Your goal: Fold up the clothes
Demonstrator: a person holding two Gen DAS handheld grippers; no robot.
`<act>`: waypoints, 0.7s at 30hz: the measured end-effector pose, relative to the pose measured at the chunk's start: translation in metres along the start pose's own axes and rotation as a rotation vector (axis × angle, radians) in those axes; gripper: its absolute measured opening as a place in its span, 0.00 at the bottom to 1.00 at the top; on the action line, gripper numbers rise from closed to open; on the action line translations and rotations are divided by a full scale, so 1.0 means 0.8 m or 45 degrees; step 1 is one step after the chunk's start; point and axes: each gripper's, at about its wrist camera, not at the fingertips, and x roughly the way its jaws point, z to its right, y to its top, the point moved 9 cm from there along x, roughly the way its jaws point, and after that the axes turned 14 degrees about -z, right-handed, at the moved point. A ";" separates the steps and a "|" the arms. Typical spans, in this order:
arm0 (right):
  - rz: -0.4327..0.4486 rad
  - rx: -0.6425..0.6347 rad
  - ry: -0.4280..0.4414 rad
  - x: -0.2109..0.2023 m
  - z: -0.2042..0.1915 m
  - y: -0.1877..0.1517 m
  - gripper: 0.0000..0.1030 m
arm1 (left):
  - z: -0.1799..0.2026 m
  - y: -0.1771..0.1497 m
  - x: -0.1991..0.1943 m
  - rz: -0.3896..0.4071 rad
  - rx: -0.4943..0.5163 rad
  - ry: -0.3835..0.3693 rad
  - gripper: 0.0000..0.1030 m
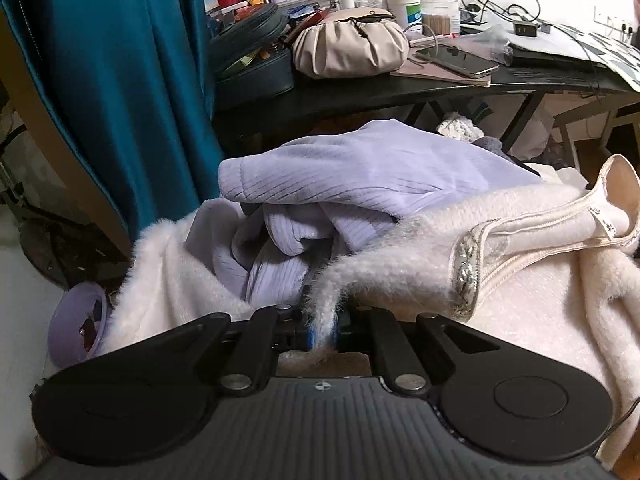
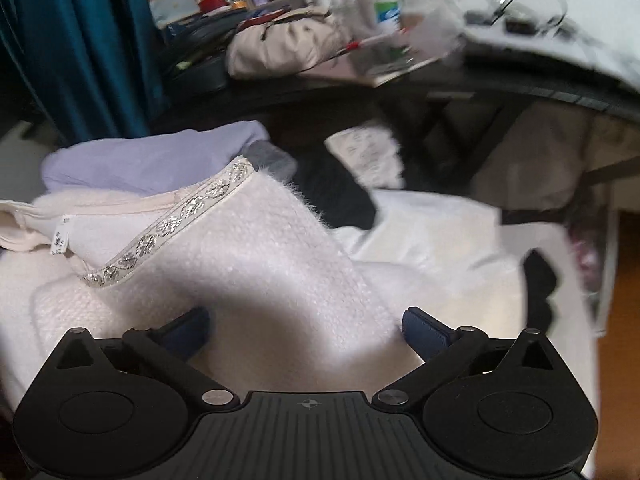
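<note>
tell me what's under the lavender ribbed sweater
The lavender ribbed sweater lies on the fluffy white garment, whose edge the left tongs pinch. Anything deeper in the pile is covered.

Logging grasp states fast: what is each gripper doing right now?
Left gripper: closed on a fluffy edge of the white furry garment.
Right gripper: jaws open wide, white furry garment between them, not gripped.

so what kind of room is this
Probably a bedroom or dressing corner: a pile of clothes, a dark desk crowded with toiletry bottles, and a teal curtain.
</note>
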 end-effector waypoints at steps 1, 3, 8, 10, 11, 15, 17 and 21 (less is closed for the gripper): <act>-0.009 0.018 0.067 0.003 0.002 0.000 0.98 | 0.001 0.001 0.000 -0.002 -0.004 0.012 0.08; -0.028 0.054 0.200 0.007 0.006 0.000 0.82 | 0.003 0.004 -0.003 0.002 -0.026 0.027 0.07; -0.065 -0.011 0.315 -0.030 -0.022 -0.003 0.17 | 0.003 0.021 -0.033 0.082 -0.152 0.020 0.06; -0.080 -0.060 0.350 -0.049 -0.038 -0.005 0.16 | 0.006 0.033 -0.054 0.156 -0.198 0.001 0.06; -0.096 -0.120 0.383 -0.059 -0.052 -0.010 0.15 | 0.009 0.038 -0.062 0.180 -0.207 -0.005 0.06; -0.164 -0.250 0.430 -0.068 -0.080 -0.024 0.26 | 0.018 0.047 -0.071 0.201 -0.235 -0.003 0.06; -0.154 -0.204 0.417 -0.055 -0.075 -0.019 0.43 | 0.015 0.047 -0.072 0.193 -0.272 -0.014 0.06; -0.150 -0.147 0.391 -0.033 -0.066 -0.014 0.27 | 0.006 0.049 -0.079 0.190 -0.328 -0.052 0.06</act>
